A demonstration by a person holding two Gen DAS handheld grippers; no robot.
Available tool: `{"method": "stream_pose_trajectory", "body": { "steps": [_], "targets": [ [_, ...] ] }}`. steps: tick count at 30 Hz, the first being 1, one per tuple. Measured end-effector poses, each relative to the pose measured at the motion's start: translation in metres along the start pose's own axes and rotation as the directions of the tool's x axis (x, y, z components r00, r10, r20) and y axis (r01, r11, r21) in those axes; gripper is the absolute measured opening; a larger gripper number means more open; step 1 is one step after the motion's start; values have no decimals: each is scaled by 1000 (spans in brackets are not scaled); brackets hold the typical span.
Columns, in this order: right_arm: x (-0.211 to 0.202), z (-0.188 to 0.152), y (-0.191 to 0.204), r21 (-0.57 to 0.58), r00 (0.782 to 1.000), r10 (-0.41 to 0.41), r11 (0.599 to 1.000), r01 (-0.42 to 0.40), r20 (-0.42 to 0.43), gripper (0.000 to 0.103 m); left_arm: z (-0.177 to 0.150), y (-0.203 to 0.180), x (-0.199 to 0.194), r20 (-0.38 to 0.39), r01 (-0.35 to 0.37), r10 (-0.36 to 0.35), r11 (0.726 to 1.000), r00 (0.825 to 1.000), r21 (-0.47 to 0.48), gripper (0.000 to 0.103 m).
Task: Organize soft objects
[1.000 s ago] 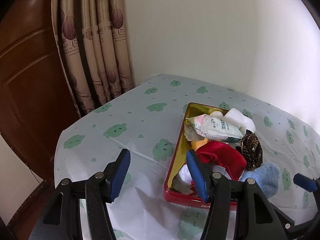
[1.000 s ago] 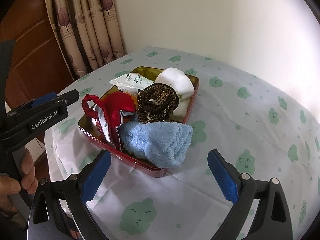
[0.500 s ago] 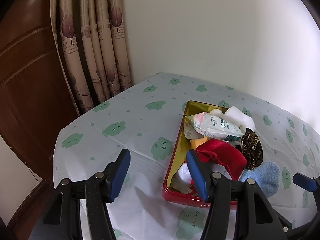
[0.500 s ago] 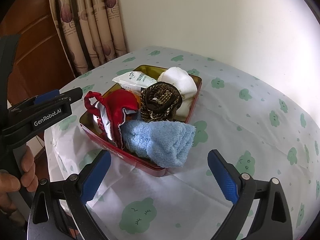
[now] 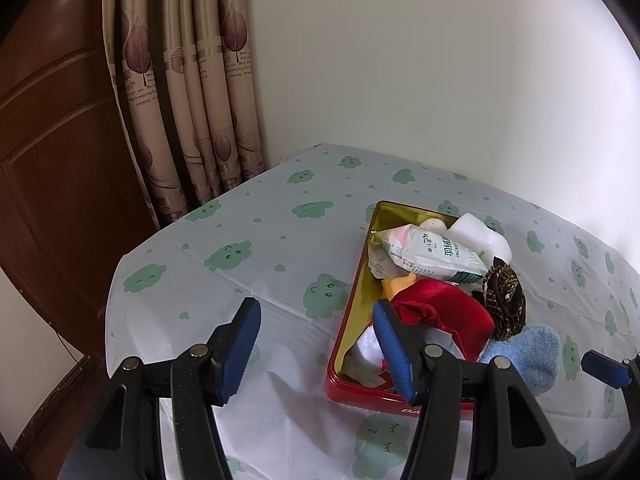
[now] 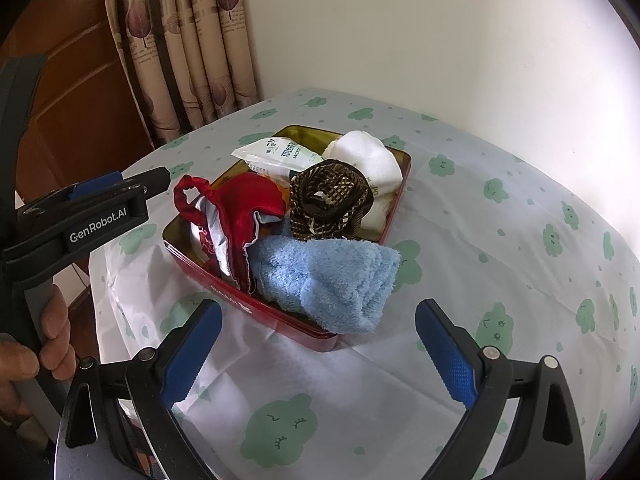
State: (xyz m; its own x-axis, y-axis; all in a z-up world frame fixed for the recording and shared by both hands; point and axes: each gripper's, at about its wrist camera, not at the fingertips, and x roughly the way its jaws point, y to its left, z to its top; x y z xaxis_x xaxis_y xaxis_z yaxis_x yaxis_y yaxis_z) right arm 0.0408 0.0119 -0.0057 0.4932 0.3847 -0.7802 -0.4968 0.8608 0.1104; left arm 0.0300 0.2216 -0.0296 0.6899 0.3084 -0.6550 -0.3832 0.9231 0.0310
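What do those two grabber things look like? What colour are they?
The left gripper and the right gripper look alike: black plastic frames shaped like big clamps, silver bolts at the joints, and two fingers tipped with bumpy blue pads. White letters on the left one's side read GenRobot.AI. A bare hand grips its handle; no cables or sleeve show.

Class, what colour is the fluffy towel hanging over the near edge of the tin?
Light blue towel; the right wrist view shows it best.
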Motion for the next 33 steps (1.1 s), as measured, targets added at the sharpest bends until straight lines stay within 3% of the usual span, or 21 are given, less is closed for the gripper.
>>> {"method": "stream_pose_trajectory", "body": {
  "steps": [33],
  "targets": [
    [8, -5, 3, -5, 1000, 16, 1000, -16, -26, 96, -2, -8, 0, 6, -1, 1, 999, 1000, 32, 60]
  ]
}}
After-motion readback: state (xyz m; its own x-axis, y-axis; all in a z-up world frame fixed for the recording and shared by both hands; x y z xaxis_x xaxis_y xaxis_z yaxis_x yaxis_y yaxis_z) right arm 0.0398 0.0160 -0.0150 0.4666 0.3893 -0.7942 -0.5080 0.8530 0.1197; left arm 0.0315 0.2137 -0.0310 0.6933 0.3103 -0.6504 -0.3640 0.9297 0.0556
